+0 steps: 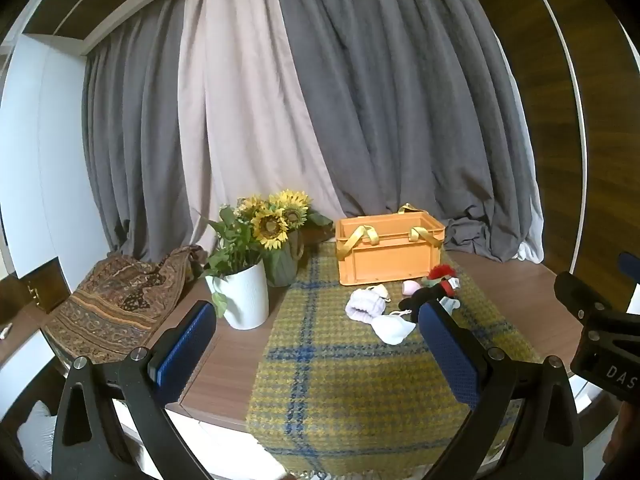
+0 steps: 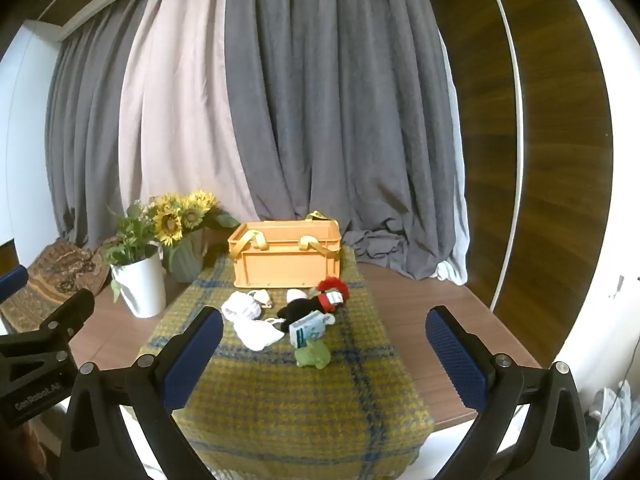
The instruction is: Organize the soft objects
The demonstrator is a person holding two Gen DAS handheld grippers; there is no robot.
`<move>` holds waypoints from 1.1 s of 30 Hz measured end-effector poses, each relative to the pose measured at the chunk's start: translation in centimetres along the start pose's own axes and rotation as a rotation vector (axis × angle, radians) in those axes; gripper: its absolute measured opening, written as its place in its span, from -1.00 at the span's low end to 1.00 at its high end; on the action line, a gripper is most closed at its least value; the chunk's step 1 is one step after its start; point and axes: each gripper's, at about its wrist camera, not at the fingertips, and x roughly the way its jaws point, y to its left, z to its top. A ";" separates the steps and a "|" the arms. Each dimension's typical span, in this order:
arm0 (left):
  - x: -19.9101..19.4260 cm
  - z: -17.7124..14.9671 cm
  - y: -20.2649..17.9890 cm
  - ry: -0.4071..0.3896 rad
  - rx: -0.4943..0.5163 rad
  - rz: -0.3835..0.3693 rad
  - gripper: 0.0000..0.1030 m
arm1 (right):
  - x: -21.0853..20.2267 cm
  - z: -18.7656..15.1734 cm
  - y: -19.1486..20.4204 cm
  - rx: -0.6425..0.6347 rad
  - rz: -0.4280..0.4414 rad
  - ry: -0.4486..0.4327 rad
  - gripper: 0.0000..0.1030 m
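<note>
Both my left tongs and right tongs are wide open and empty, so I'd reach slowly for the soft toys mid-frame, grab one gently, then drop it into the orange box behind.

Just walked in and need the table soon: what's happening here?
A person holds two grippers, left and right, both open and empty, short of a pile of soft things on a plaid cloth. The orange crate behind the pile looks like the destination. Nothing is picked up yet.
</note>
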 end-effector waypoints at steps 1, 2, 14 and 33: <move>0.0 0.0 -0.1 0.000 0.000 0.000 1.00 | 0.1 0.0 -0.1 0.003 0.001 0.009 0.99; -0.2 -0.1 0.1 -0.013 -0.009 -0.001 1.00 | 0.1 0.0 -0.1 0.004 0.001 0.010 0.99; 0.4 0.4 -0.1 -0.008 -0.001 0.010 1.00 | -0.1 0.2 -0.8 0.007 -0.003 0.005 0.99; 0.4 0.7 -0.1 -0.017 -0.012 0.000 1.00 | 0.5 0.1 -0.5 0.013 -0.004 0.007 0.99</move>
